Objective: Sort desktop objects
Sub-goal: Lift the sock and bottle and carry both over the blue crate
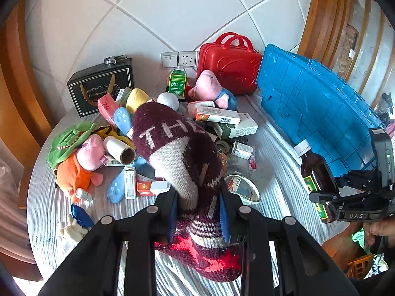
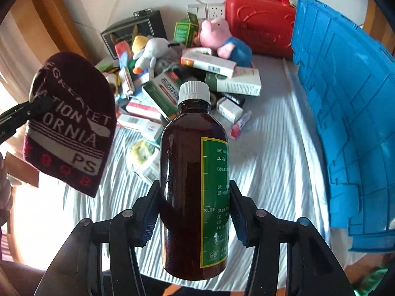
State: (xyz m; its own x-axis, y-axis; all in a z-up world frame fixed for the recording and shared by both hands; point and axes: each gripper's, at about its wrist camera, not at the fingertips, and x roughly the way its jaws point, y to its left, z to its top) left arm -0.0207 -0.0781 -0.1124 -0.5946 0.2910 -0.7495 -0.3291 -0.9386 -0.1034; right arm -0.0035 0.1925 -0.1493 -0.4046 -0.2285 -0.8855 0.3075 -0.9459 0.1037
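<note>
The brown medicine bottle [image 2: 195,180] hangs above the desk's [image 2: 271,162] bare near side, cap up, the right gripper [image 2: 195,219] pinching its lower body. Keep it upright and the squeeze steady. The left gripper [image 1: 197,209] clamps a maroon knitted sock [image 1: 182,153] above the central pile; carry each clear of the blue crate [image 2: 345,113].

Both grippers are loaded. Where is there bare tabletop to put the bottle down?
Bare striped tabletop lies between the pile of medicine boxes and the blue crate, and nearer, under the brown bottle. The far side by the red case and plush toys is crowded.
</note>
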